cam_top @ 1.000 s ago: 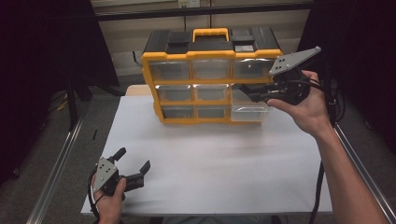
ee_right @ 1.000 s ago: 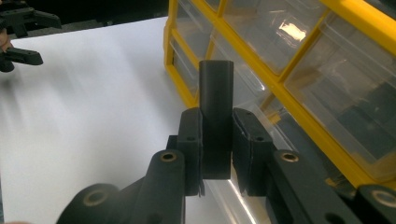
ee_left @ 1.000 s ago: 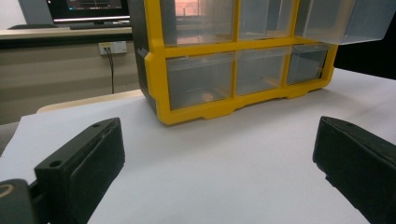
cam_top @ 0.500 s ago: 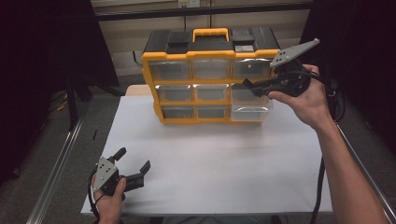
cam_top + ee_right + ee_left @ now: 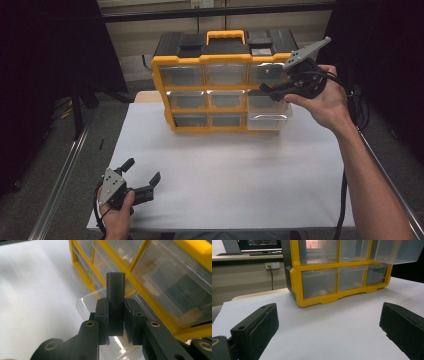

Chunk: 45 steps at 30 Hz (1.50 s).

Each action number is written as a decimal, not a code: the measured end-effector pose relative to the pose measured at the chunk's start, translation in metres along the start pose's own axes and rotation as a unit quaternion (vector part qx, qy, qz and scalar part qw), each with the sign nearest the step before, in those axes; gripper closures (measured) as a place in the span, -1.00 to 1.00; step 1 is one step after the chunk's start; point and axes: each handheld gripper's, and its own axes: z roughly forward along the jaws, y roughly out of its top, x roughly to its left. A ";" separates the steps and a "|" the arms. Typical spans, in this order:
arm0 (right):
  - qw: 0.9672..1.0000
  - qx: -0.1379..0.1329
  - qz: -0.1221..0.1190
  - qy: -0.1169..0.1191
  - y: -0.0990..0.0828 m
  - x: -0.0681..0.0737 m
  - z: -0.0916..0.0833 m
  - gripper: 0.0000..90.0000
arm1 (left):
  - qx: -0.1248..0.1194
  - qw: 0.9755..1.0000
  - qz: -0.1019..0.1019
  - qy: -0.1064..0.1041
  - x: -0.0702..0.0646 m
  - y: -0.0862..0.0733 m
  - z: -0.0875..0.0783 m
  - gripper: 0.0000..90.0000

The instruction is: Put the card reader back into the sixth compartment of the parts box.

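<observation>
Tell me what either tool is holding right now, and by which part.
The right tool clamps a small dark rectangular block by its lower end, above the pulled-out clear plastic drawer. The left tool is open, holding nothing.

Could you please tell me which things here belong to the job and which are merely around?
In use:
- right gripper, shut on a black block
- yellow organizer
- its pulled-out clear drawer, bottom right

Idle or background:
- left gripper, open, resting low on the white table
- wall socket
</observation>
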 end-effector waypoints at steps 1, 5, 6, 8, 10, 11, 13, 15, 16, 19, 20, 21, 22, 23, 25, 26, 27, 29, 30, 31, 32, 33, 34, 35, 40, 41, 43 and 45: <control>1.000 0.005 0.001 0.000 0.000 -0.001 0.001 0.65 | 0.000 1.000 0.000 -0.001 0.000 0.000 0.000 -0.95; 1.000 0.021 0.010 -0.007 0.002 -0.006 0.006 0.65 | 0.000 1.000 0.000 0.001 0.000 0.000 0.000 -0.95; 1.000 0.022 0.011 -0.005 0.002 -0.007 0.008 0.65 | 0.000 1.000 0.000 0.000 0.000 0.000 0.000 -0.95; 0.999 0.030 0.010 -0.004 0.003 -0.008 0.011 0.65 | 0.000 1.000 0.001 0.001 0.000 0.000 0.000 -0.95; 0.999 0.036 0.008 0.001 0.003 -0.008 0.013 0.65 | -0.001 1.000 0.001 0.003 0.000 0.000 0.000 -0.95; 0.999 0.044 0.008 0.005 0.003 -0.008 0.016 0.65 | -0.001 1.000 0.001 0.003 0.000 0.000 0.000 -0.95; 0.999 0.047 0.010 0.004 0.002 -0.008 0.017 0.65 | 0.000 1.000 0.001 0.003 0.000 0.000 -0.001 -0.95; 0.998 0.057 0.008 0.009 0.001 -0.009 0.020 0.65 | 0.000 1.000 0.004 0.006 0.000 0.000 0.000 -0.95; 0.998 0.062 0.007 0.012 0.001 -0.009 0.022 0.65 | 0.002 1.000 0.006 0.008 0.000 0.000 0.000 -0.95; 0.997 0.082 0.011 0.005 -0.001 -0.010 0.027 0.65 | 0.001 1.000 -0.002 0.005 0.000 0.000 0.001 -0.95; 0.997 0.082 0.011 0.005 -0.001 -0.010 0.027 0.65 | 0.001 1.000 -0.002 0.004 -0.001 0.000 0.001 -0.95; 0.996 0.085 0.012 0.009 -0.002 -0.011 0.028 0.65 | 0.000 1.000 -0.001 0.003 -0.001 0.000 0.001 -0.95; 0.996 0.088 0.014 0.008 -0.002 -0.012 0.030 0.65 | 0.000 1.000 0.000 0.003 -0.001 0.000 0.000 -0.95; 0.996 0.090 0.015 0.010 -0.003 -0.014 0.031 0.65 | 0.001 1.000 0.001 0.003 -0.001 0.000 0.000 -0.95; 0.995 0.095 0.019 0.013 -0.004 -0.017 0.034 0.65 | 0.002 1.000 0.004 0.005 0.000 0.000 0.000 -0.95; 0.995 0.097 0.021 0.012 -0.005 -0.018 0.036 0.65 | 0.002 1.000 -0.001 0.005 -0.001 0.000 0.000 -0.95; 0.995 0.098 0.023 0.012 -0.006 -0.018 0.037 0.65 | 0.004 1.000 0.000 0.005 0.000 0.000 0.000 -0.95; 0.995 0.095 0.026 0.016 -0.007 -0.019 0.039 0.65 | 0.004 1.000 -0.001 0.005 0.000 0.000 0.000 -0.95; 0.995 0.097 0.025 0.017 -0.007 -0.019 0.040 0.65 | 0.004 1.000 -0.001 0.004 0.000 -0.001 0.000 -0.95; 0.994 0.102 0.022 0.013 -0.007 -0.019 0.042 0.65 | 0.004 1.000 -0.002 0.003 0.000 0.000 0.000 -0.95; 0.994 0.107 0.024 0.013 -0.008 -0.019 0.043 0.65 | 0.003 1.000 -0.002 0.003 0.000 0.000 0.001 -0.95; 0.994 0.109 0.024 0.014 -0.008 -0.018 0.044 0.65 | 0.002 1.000 -0.002 0.002 -0.001 0.000 0.001 -0.95; 0.993 0.112 0.022 0.018 -0.008 -0.018 0.045 0.64 | 0.002 1.000 -0.002 0.002 -0.001 0.000 0.001 -0.95; 0.993 0.113 0.020 0.017 -0.009 -0.018 0.047 0.64 | 0.003 1.000 -0.001 0.002 0.000 0.000 0.000 -0.95; 0.991 0.130 0.018 0.022 -0.013 -0.016 0.055 0.64 | 0.002 1.000 -0.002 0.002 0.000 0.000 0.001 -0.95; 0.991 0.130 0.018 0.022 -0.013 -0.016 0.055 0.64 | 0.003 1.000 -0.001 0.003 0.000 0.000 0.001 -0.95; 0.990 0.134 0.019 0.023 -0.014 -0.017 0.057 0.64 | 0.003 1.000 -0.002 0.003 0.000 0.000 0.001 -0.95; 0.991 0.127 0.021 0.025 -0.015 -0.017 0.057 0.64 | 0.003 1.000 -0.002 0.003 0.000 0.000 0.001 -0.95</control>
